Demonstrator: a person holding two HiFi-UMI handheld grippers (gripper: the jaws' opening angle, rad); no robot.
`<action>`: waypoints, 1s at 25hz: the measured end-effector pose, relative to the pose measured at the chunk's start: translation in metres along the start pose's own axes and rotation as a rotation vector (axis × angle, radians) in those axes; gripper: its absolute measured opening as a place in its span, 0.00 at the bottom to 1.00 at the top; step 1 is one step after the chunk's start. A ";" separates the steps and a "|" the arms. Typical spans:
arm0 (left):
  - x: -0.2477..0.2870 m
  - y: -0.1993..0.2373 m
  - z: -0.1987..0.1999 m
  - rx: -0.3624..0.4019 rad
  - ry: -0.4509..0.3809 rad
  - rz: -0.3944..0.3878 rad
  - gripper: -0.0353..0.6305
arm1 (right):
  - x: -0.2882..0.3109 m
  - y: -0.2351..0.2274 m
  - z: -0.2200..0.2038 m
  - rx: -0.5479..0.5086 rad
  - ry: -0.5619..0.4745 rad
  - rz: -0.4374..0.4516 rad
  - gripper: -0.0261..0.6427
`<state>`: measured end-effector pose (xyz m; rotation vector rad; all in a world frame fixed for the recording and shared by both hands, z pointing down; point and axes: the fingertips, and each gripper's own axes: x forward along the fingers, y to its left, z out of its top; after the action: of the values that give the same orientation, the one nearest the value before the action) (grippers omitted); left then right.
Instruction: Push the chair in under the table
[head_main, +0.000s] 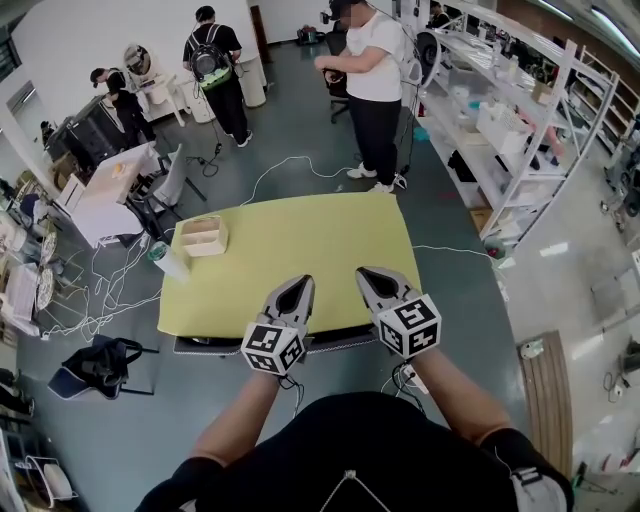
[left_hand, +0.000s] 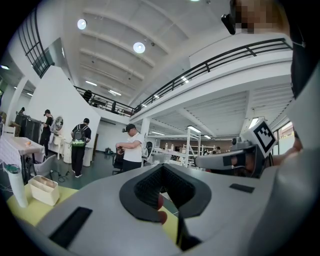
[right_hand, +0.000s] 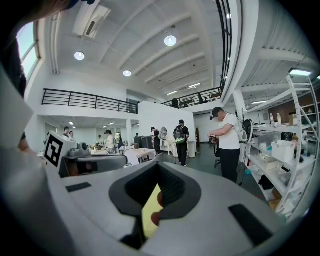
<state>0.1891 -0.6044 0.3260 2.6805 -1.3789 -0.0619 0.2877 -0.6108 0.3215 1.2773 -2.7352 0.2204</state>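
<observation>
Chair (head_main: 205, 346) tucked at the near edge of the yellow bench (head_main: 300, 250); only its dark back rail shows, seat and legs hidden under the top. Left gripper (head_main: 297, 284) and right gripper (head_main: 369, 273) hang over that rail, fingers (left_hand: 100, 205) of both pressed together, nothing between. Contact with the rail: cannot tell, marker cubes cover it. Cup (head_main: 167, 260) and box (head_main: 204, 236) stand at the bench's left edge.

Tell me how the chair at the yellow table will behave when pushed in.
The chair shows a wide, rigid-looking top rail, so it should move as one piece. With the left tool and right tool spaced apart over it, an even push probably keeps it straight; one-sided, it might swing. Its legs are hidden, so rolling or scraping is unclear.
</observation>
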 end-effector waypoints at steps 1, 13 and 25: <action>0.000 0.000 0.000 0.001 0.002 0.000 0.07 | -0.001 0.000 0.000 0.000 0.001 -0.002 0.06; -0.006 -0.002 -0.004 0.008 0.011 -0.007 0.07 | -0.007 -0.001 -0.005 0.002 0.006 -0.020 0.06; -0.004 0.002 -0.010 0.012 0.030 -0.005 0.07 | -0.007 -0.010 -0.013 0.017 0.023 -0.034 0.06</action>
<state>0.1861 -0.6009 0.3361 2.6830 -1.3687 -0.0137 0.3006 -0.6097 0.3344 1.3163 -2.6953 0.2537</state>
